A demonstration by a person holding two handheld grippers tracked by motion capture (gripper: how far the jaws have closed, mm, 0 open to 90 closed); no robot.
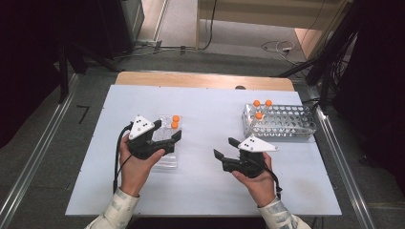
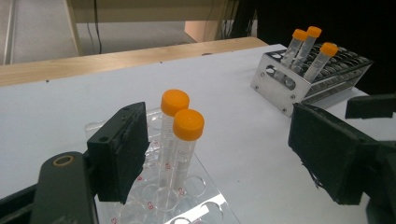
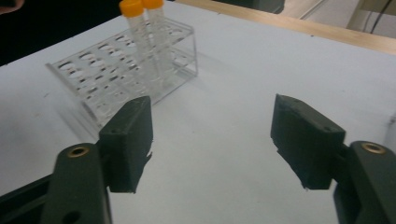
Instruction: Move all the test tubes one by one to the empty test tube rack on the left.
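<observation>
Two orange-capped tubes (image 2: pixel 180 140) stand between the left gripper's (image 2: pixel 219 154) wide, empty fingers; right gripper's (image 3: pixel 212 144) likewise wide.

Both forearms low over table; left gripper (image 1: pixel 168 138) jaws wide apart, nothing gripped; right gripper (image 1: pixel 226 148) jaws spread, empty.

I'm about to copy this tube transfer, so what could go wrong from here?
1. The left gripper, jaws open, sits right beside the two orange-capped tubes in the clear rack; a careless move might knock them or shift the rack.
2. Three tubes lean in the metal rack; a skewed grab could jam one in its hole.
</observation>
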